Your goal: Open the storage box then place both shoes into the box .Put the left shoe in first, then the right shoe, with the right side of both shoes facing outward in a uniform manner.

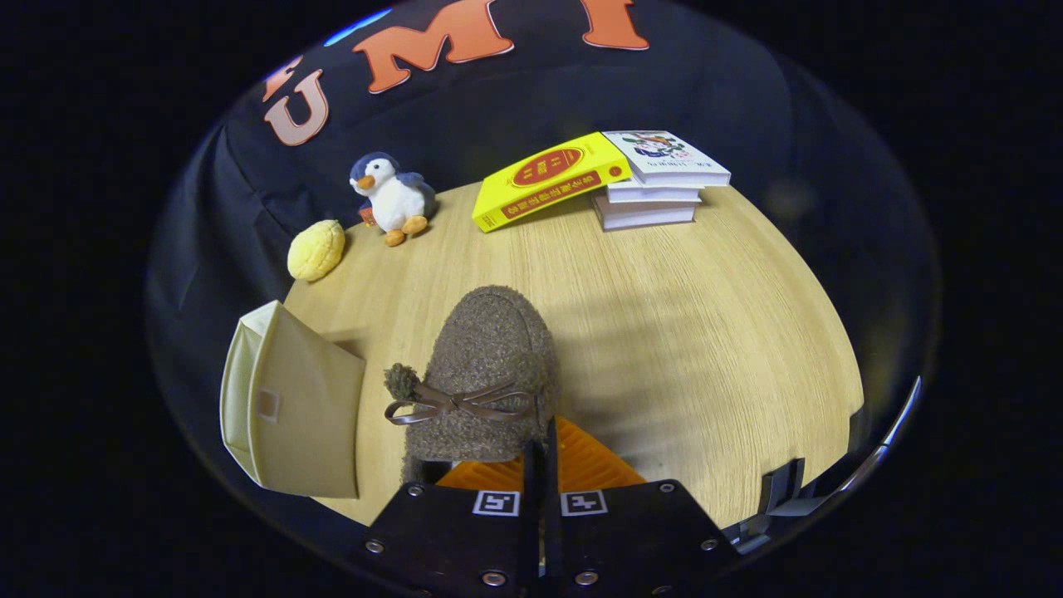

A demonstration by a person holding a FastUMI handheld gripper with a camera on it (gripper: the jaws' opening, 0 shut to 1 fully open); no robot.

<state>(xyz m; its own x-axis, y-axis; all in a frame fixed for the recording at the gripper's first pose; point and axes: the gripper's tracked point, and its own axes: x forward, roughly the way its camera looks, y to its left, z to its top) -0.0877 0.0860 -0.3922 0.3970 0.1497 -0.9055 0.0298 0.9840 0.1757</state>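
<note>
The gripper (540, 465) has its two fingers drawn nearly together, pinching the rear rim of a fuzzy brown slipper-style shoe (490, 365) trimmed with a thin brown bow and a small pompom. The shoe sits just ahead of the fingers, its rounded toe pointing away from them; whether it rests on the table or hangs slightly above it cannot be told. Ribbed orange pads of the gripper show beneath the heel end.

A pale wooden table (706, 332) with a light grain fills the middle of the scene. To the left of the shoe, near the table's edge, stands a beige fabric storage box (291, 399) with a small tab on its front panel; its lid looks closed, though the top is hard to read from this angle. Shoe and box are close but apart.

Beyond the shoe, near the far side of the table, a yellow bun-shaped soft toy (316, 249) lies beside a small plush penguin (392, 198) with a dark blue back, white belly and orange feet. To their right, a yellow flat carton with red print (548, 178) leans with one end on a stack of white books (656, 187)
</note>
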